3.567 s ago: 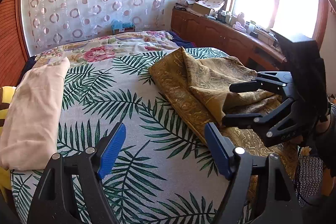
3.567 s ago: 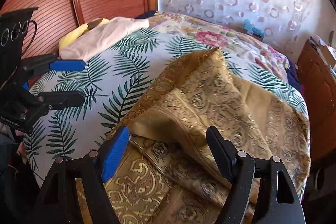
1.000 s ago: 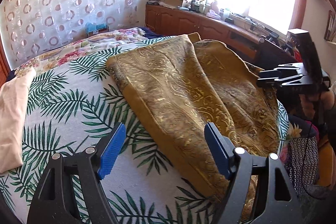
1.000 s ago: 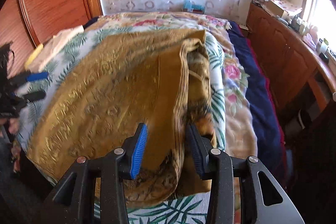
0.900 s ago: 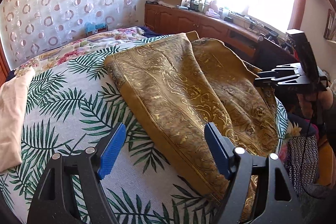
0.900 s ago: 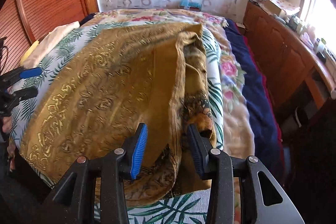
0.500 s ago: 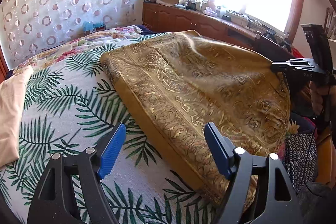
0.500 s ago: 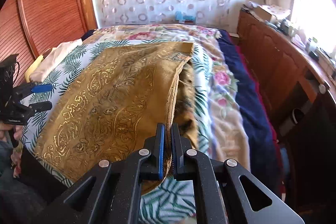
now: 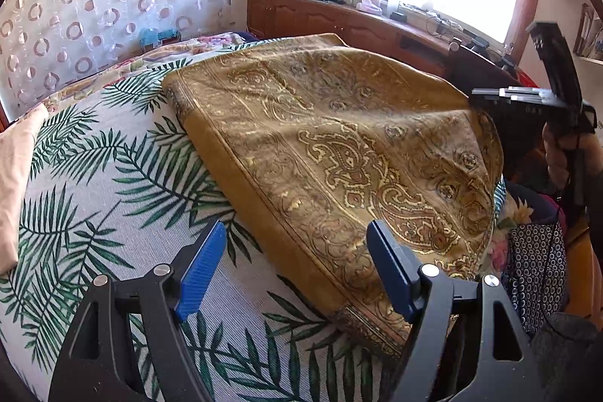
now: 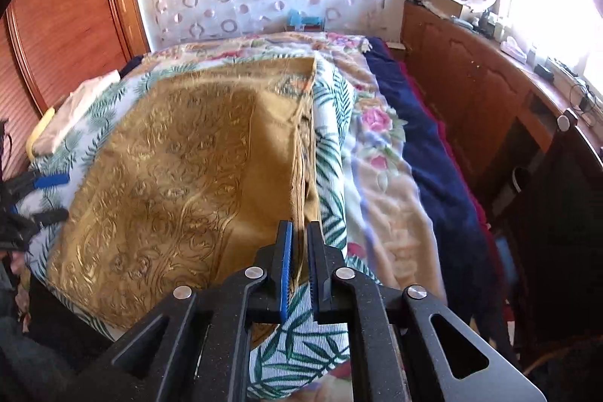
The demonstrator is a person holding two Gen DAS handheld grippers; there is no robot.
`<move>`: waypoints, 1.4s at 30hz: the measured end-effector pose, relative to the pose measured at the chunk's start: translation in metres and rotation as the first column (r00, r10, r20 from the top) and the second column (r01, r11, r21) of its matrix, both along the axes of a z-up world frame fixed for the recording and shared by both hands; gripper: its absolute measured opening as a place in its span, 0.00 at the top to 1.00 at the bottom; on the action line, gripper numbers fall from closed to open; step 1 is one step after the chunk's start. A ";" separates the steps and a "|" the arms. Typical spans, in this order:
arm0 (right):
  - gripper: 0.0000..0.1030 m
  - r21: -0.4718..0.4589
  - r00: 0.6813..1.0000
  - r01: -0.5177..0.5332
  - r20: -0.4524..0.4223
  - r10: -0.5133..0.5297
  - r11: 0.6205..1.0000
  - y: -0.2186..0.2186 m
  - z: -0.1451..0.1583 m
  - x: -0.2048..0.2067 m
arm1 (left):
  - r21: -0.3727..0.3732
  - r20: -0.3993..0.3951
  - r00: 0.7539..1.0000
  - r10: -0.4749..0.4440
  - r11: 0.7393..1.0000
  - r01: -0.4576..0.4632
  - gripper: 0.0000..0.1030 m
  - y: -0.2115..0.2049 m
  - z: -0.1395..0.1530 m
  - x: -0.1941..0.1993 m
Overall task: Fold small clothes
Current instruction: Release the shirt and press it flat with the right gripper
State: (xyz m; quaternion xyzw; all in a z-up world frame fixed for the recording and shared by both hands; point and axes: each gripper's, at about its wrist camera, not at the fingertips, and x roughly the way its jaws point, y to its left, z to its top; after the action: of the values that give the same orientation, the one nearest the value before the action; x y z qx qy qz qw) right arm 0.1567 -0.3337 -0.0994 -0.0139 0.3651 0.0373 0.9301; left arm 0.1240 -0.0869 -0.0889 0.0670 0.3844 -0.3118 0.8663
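Right gripper [image 10: 298,260] is clamped on the gold cloth's [image 9: 339,145] edge, lifting it off the bed [image 9: 113,183]; our left gripper [image 9: 294,264] hangs spread and empty beside the cloth. We judge folding barely begun: one layer seems doubled, further folds remain.

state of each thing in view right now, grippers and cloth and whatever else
right gripper: shut on the gold paisley cloth's edge, lifting it
left gripper: open, holding nothing, above the bedspread
gold paisley cloth: spread on the bed, one side raised
palm-leaf bedspread: laid flat
beige garment: lying at the bed's edge
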 end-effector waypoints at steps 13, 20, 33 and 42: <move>0.51 0.005 0.996 -0.072 0.046 0.072 0.997 0.050 -0.007 0.005 | 0.009 -0.031 1.000 -0.006 1.000 0.007 0.25 -0.001 -0.011 -0.005; 0.51 -0.026 0.991 -0.132 -0.038 0.131 0.991 0.072 -0.035 0.027 | 0.008 -0.053 0.999 -0.003 1.000 0.003 0.25 0.004 -0.016 -0.011; 0.37 -0.074 0.989 -0.143 -0.046 0.140 0.987 0.067 -0.056 0.042 | -0.016 -0.057 0.998 -0.029 0.999 0.028 0.42 0.013 -0.016 -0.035; 0.37 -0.077 0.992 -0.124 -0.028 0.122 0.989 0.078 -0.055 0.031 | -0.098 -0.096 0.993 -0.069 0.993 0.059 0.69 0.014 -0.016 -0.053</move>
State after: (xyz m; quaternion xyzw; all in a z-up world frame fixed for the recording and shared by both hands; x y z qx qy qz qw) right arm 0.1879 -0.2552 -0.1545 -0.0725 0.3754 0.0805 0.9205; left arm 0.0708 -0.0728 -0.1050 0.0223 0.4095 -0.3605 0.8377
